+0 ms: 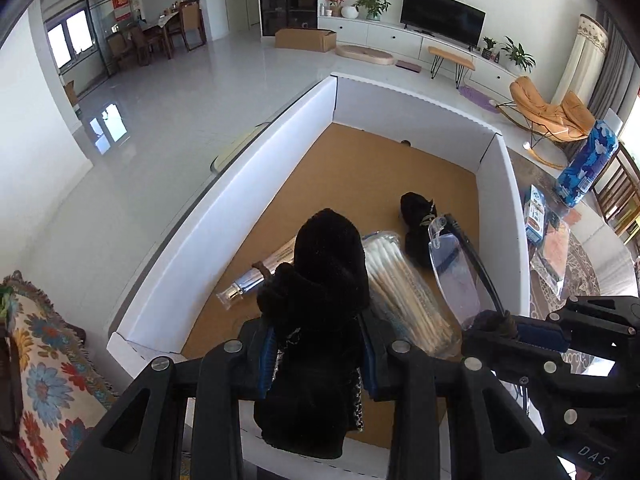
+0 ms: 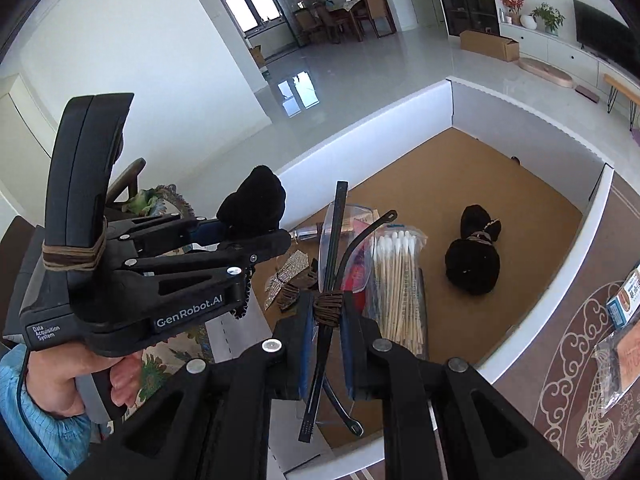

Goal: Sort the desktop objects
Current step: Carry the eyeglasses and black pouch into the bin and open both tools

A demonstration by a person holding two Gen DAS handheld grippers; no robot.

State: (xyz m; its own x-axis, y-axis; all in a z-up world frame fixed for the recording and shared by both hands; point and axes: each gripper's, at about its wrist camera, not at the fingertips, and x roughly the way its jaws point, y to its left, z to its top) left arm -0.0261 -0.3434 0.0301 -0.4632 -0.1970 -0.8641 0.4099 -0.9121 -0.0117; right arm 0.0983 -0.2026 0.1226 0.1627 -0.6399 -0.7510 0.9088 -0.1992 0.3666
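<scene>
The left hand-held gripper is pinching a soft, light black pouch mid-body over the white box, while the right hand-held gripper is clamped tight on slippery, fragile-looking glasses by their folded arms, probably the safest hold.

A dark television sits on a long white cabinet beside potted plants. A cardboard carton lies on the glossy floor; an orange rocking chair stands near curtains.
</scene>
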